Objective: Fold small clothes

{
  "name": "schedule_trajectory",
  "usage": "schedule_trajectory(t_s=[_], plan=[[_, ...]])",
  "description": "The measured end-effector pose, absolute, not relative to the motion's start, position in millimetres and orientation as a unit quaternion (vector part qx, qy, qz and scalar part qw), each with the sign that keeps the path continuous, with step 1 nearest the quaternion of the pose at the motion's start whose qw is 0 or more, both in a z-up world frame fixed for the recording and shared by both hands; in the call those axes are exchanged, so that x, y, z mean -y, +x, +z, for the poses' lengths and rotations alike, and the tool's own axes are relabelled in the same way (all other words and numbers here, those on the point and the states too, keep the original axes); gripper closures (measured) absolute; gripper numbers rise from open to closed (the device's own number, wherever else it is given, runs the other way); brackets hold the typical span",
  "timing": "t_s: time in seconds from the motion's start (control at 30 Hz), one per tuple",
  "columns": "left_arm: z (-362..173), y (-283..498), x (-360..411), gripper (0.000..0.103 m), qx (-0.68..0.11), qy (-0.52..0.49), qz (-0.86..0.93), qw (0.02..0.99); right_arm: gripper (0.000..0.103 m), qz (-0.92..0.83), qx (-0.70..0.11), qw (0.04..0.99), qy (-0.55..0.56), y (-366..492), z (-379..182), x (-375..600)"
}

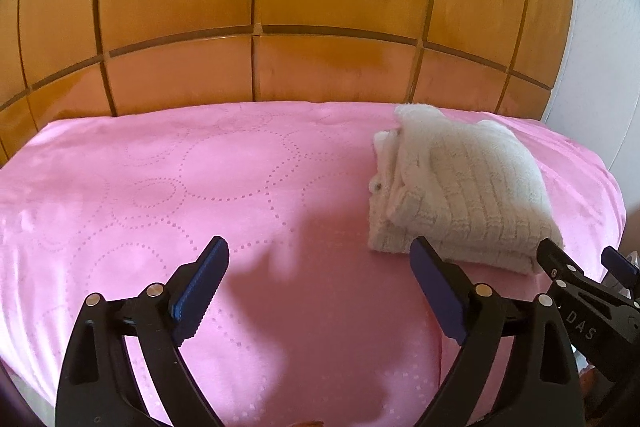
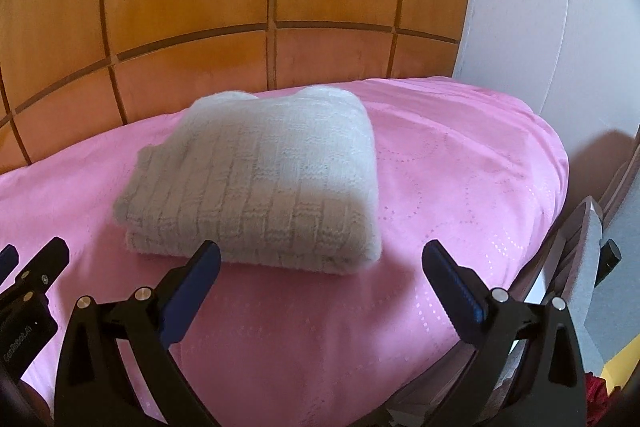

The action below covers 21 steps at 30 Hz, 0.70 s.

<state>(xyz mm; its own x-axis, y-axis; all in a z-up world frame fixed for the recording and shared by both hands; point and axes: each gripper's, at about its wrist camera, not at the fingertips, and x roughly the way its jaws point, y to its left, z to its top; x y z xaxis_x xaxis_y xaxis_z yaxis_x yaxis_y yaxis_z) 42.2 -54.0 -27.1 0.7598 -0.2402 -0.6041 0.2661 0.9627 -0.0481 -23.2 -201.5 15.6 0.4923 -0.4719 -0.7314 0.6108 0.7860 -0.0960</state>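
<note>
A cream knitted garment (image 1: 460,187) lies folded into a thick rectangle on the pink bedspread (image 1: 200,187), toward its right side. In the right wrist view the folded knit garment (image 2: 264,183) sits just beyond the fingertips, a little to the left. My left gripper (image 1: 320,259) hovers open over bare pink cloth, left of the garment, with nothing between its blue pads (image 1: 200,291). My right gripper (image 2: 320,259) stands wide open in front of the garment's near edge, holding nothing. The right gripper (image 1: 580,267) also shows at the lower right of the left wrist view.
A wooden panelled headboard (image 1: 320,27) rises behind the bed. A white wall (image 2: 540,7) stands at the right. The bed's right edge (image 2: 560,195) drops off beside a dark frame, with grey and red items (image 2: 596,391) below it.
</note>
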Motion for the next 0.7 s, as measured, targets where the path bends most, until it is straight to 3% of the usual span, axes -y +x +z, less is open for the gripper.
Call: schedule_trajectory(t_s=[0.7], plan=[[-20.3, 37.3, 57.0, 0.004, -0.307, 0.024, -0.134, 0.942, 0.002, -0.309, -0.387, 0.864, 0.094, -24.1, 14.6, 199.5]])
